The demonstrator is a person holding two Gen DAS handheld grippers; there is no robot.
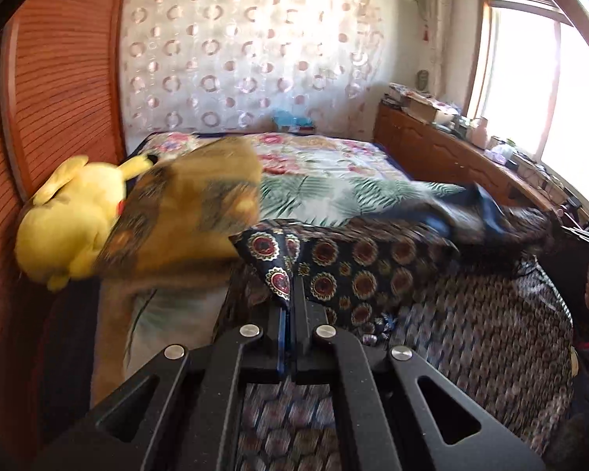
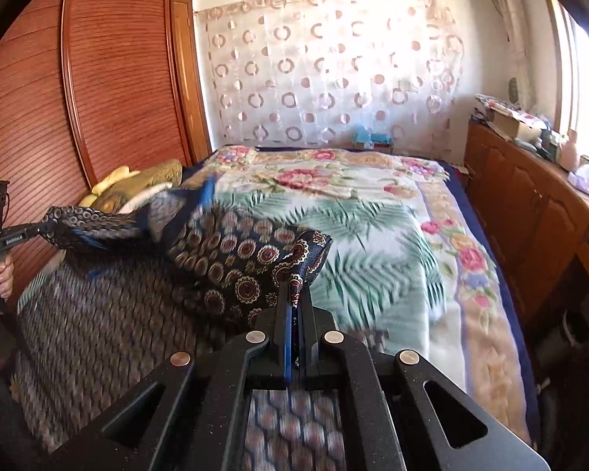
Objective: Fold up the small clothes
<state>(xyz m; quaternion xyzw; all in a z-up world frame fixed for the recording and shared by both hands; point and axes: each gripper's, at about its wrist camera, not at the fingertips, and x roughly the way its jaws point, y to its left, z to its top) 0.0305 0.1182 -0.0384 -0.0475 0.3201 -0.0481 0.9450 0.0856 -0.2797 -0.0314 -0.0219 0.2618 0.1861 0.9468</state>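
Garment (image 2: 224, 259): dark, medallion print, over bed (image 2: 373, 212); long axis 9–3 o'clock between claws. Left claw (image 1: 288, 286) clamped on one corner; right claw (image 2: 294, 286) clamped on the other. Edges blurred.

Wooden wardrobe (image 2: 110, 78), floral bed (image 2: 373, 204), sunlit window (image 1: 530, 90)

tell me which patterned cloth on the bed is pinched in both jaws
The dark navy garment with round medallions. The floral blanket with pink flowers and green fronds lies flat beneath it, gripped by neither.
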